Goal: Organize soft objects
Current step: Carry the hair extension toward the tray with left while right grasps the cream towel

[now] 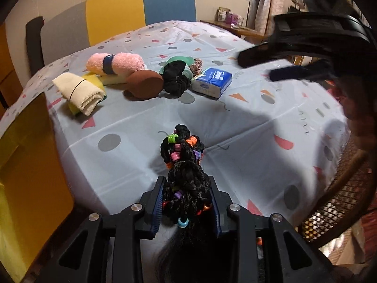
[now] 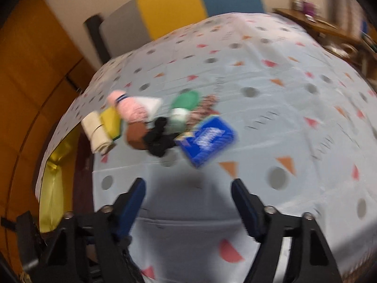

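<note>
My left gripper (image 1: 186, 184) is shut on a black braided hairpiece (image 1: 183, 165) strung with coloured beads, held above the near part of the patterned tablecloth (image 1: 247, 122). Farther back lies a cluster of soft things: a pink rolled towel (image 1: 122, 62), a cream folded cloth (image 1: 79, 92) on a yellow sponge (image 1: 94, 80), a brown round pad (image 1: 146, 83), a black scrunchie (image 1: 175, 77), a green item (image 1: 179, 60) and a blue tissue pack (image 1: 212, 81). My right gripper (image 2: 188, 186) is open and empty over the cloth, in front of the tissue pack (image 2: 208, 139) and black scrunchie (image 2: 159, 139). The right wrist view is blurred.
A bench back in grey, yellow and blue (image 1: 117, 16) stands behind the table. A yellow chair (image 1: 30, 155) is at the left edge, a woven chair (image 1: 337, 202) at the right. A wooden side table (image 1: 238, 27) with small jars is at the far right.
</note>
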`<state>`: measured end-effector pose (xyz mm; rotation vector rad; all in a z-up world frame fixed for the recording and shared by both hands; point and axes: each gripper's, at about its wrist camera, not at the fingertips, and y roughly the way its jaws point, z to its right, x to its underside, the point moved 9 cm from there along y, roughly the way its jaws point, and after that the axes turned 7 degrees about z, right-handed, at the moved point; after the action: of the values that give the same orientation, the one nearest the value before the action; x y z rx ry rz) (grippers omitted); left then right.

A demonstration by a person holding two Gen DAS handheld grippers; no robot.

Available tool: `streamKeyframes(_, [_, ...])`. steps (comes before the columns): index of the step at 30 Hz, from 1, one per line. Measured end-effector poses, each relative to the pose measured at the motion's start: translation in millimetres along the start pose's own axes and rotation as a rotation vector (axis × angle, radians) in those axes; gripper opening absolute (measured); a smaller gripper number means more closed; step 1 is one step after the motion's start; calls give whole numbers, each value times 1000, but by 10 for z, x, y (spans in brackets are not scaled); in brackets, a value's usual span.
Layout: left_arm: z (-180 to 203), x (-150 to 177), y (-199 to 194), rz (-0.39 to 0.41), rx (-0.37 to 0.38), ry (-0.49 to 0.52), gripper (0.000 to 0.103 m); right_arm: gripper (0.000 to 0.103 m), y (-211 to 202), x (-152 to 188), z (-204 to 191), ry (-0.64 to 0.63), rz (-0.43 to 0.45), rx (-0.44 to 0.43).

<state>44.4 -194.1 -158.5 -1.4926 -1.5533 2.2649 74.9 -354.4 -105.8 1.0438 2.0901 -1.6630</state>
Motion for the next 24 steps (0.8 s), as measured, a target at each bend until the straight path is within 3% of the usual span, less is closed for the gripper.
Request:
streamKeyframes(6, [-6,26,-312,57,18,-32,33,71,269,-251,-866,-251,-42,-121])
streamKeyframes(11, [-96,71,-557,88,17,-68,33,71,610,-380,-1463,-410,-86,-168])
streamKeyframes(15, [-230,115,-757,112,-4,-94,33,71,1001,-421,-1859,-526,-113,-143])
streamKeyframes(20, [-378,118,-1013,159,-30,-130,33,71,1379,-438,-2034,-593,-128,-93])
streamKeyframes(23, [-458,110,-1119,182,-40,-157,33,66,1564,-431,-2056,-623,-134,-49])
streamKeyframes(24, [-481,110,-1153,188,-44,-167,33,52,1621,-397,-2046,-628,-152,-44])
